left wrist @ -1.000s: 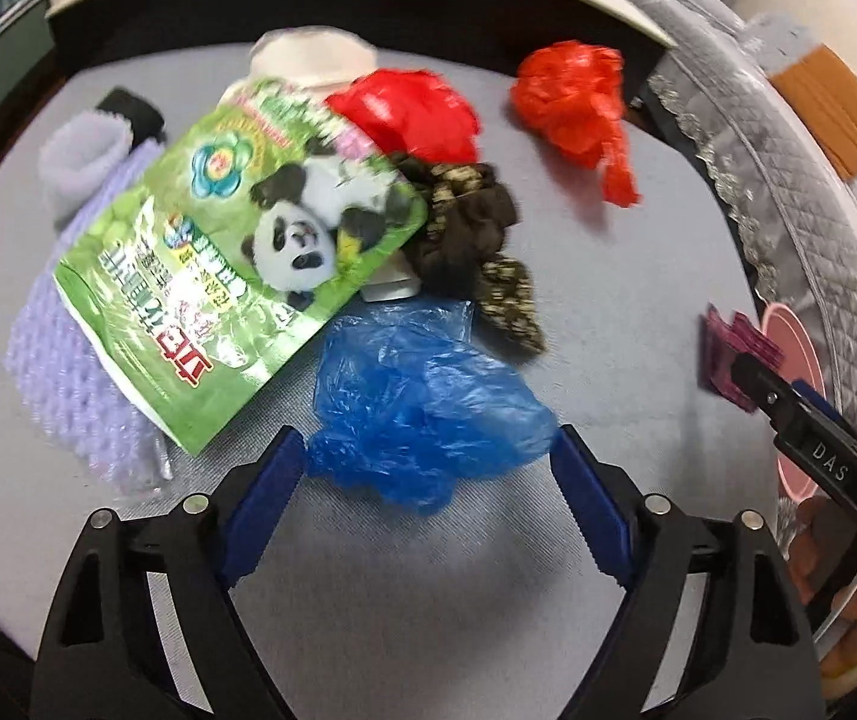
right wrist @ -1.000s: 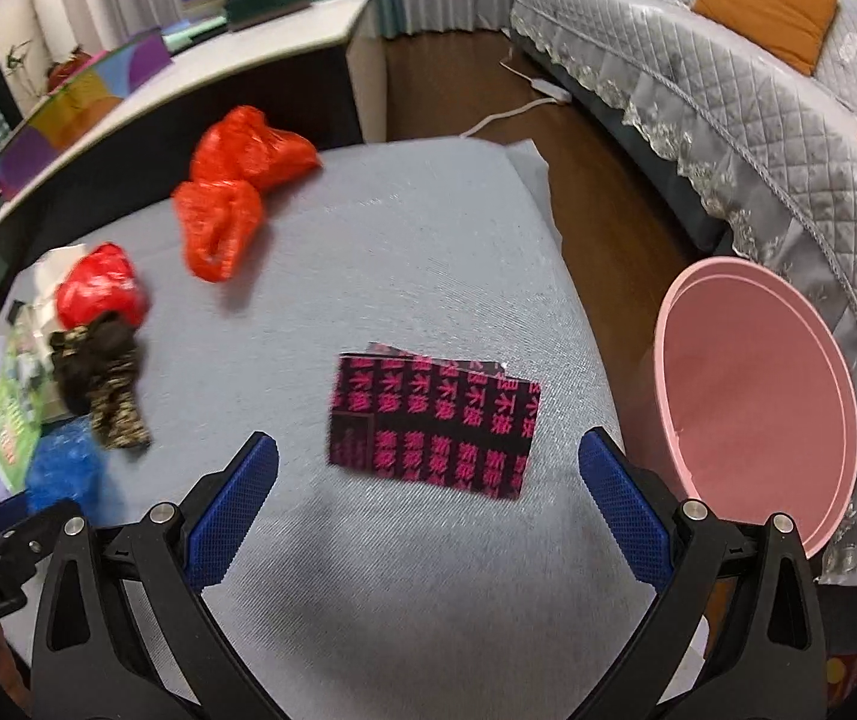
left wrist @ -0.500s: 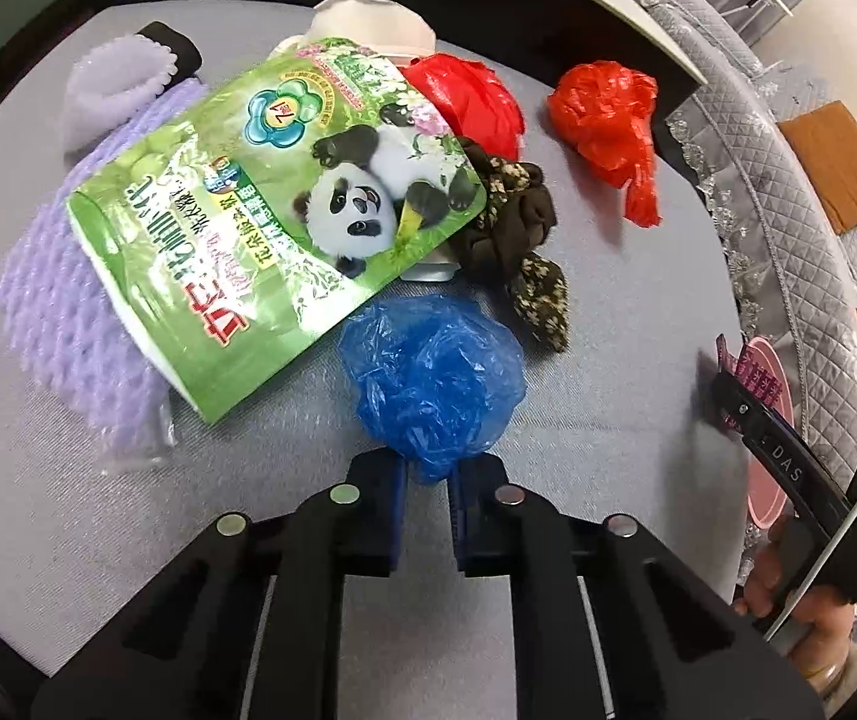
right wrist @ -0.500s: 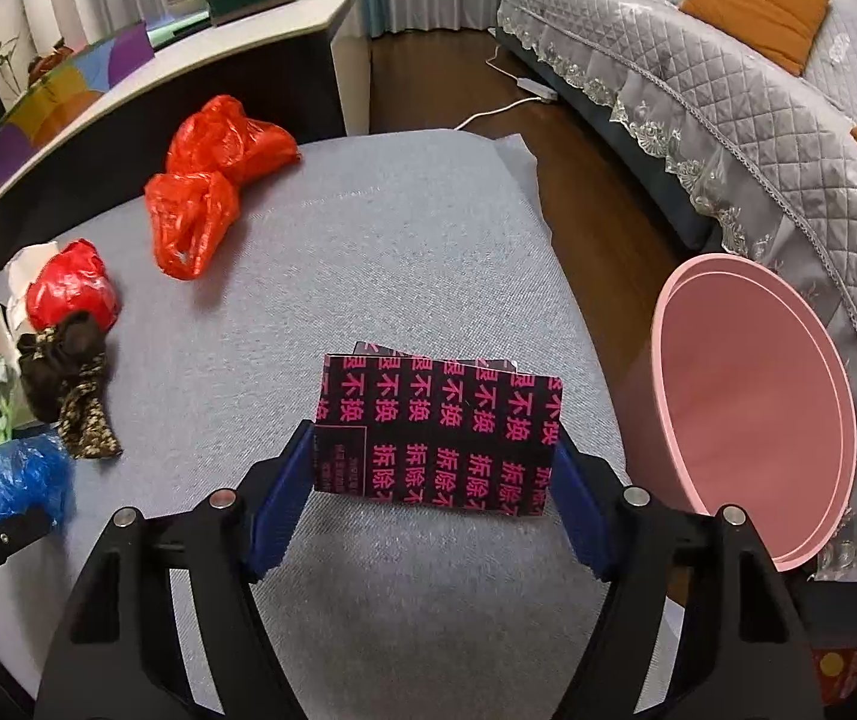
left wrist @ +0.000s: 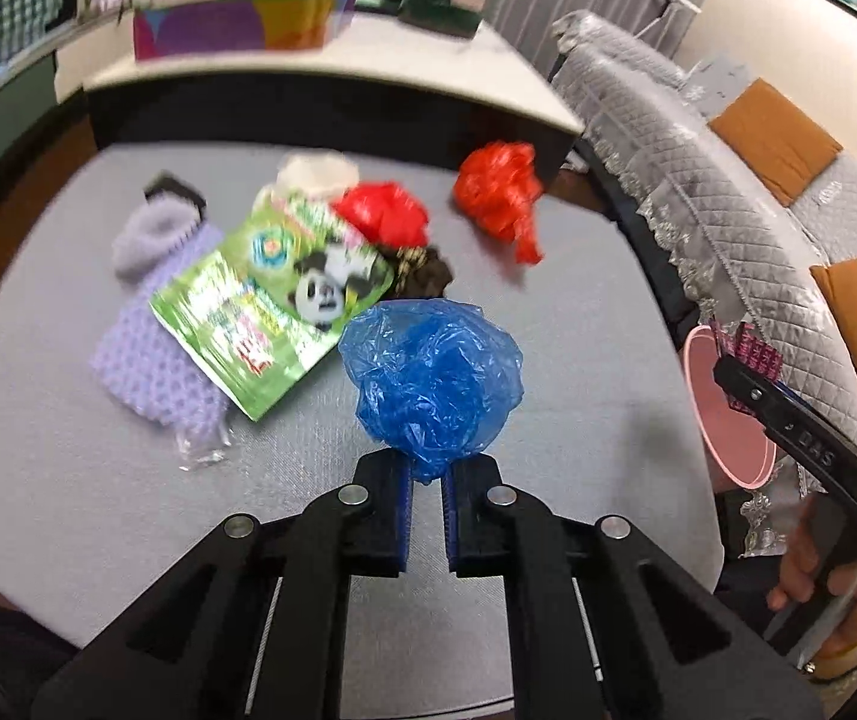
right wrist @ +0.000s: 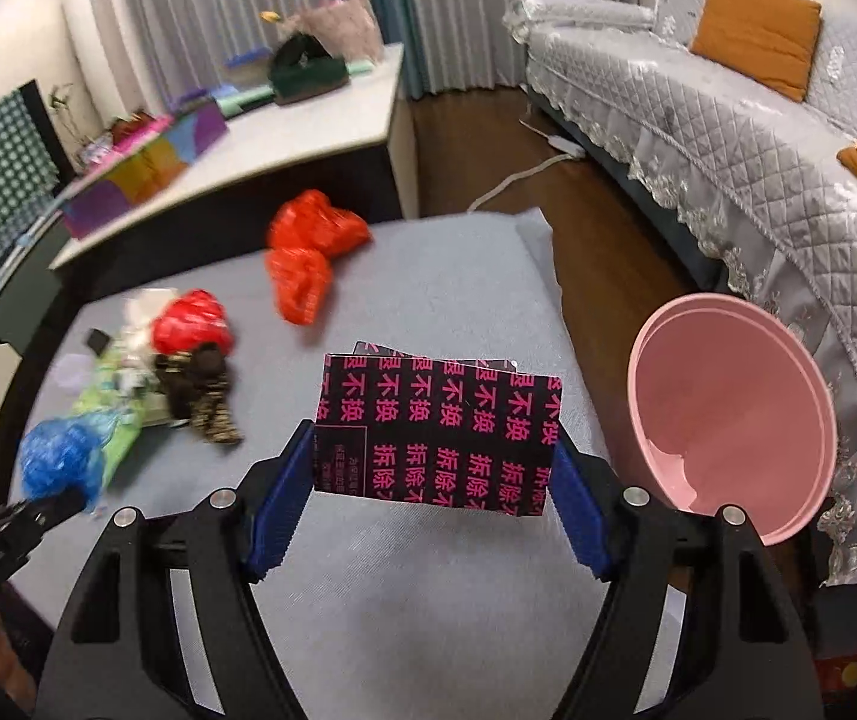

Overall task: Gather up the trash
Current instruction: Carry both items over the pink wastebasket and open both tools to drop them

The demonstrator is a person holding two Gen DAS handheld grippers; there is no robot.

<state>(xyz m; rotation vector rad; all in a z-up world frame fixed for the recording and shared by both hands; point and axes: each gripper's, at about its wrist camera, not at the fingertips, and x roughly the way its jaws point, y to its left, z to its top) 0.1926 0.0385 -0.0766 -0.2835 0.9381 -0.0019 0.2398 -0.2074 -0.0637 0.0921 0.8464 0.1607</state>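
My left gripper [left wrist: 425,474] pinches the lower end of a crumpled blue plastic bag [left wrist: 434,384] and holds it lifted above the grey table [left wrist: 98,510]; its jaws are still closing on the bag. In the right wrist view, my right gripper [right wrist: 431,450] is shut on a black packet with pink lettering [right wrist: 440,420], one pad on each short side, raised off the table. A pink round bin [right wrist: 728,408] stands on the floor to the right of the table. The blue bag [right wrist: 56,462] shows at lower left there.
On the table lie a green panda pouch [left wrist: 272,306], a purple foam net [left wrist: 158,360], two red plastic bags [left wrist: 386,210] [left wrist: 497,192] and a dark patterned cloth [left wrist: 422,270]. A grey quilted sofa [right wrist: 728,138] runs along the right. A low cabinet [left wrist: 368,60] stands behind the table.
Both grippers closed, the left on the blue bag and the right on the black packet. Both then rose, lifting their items off the table.
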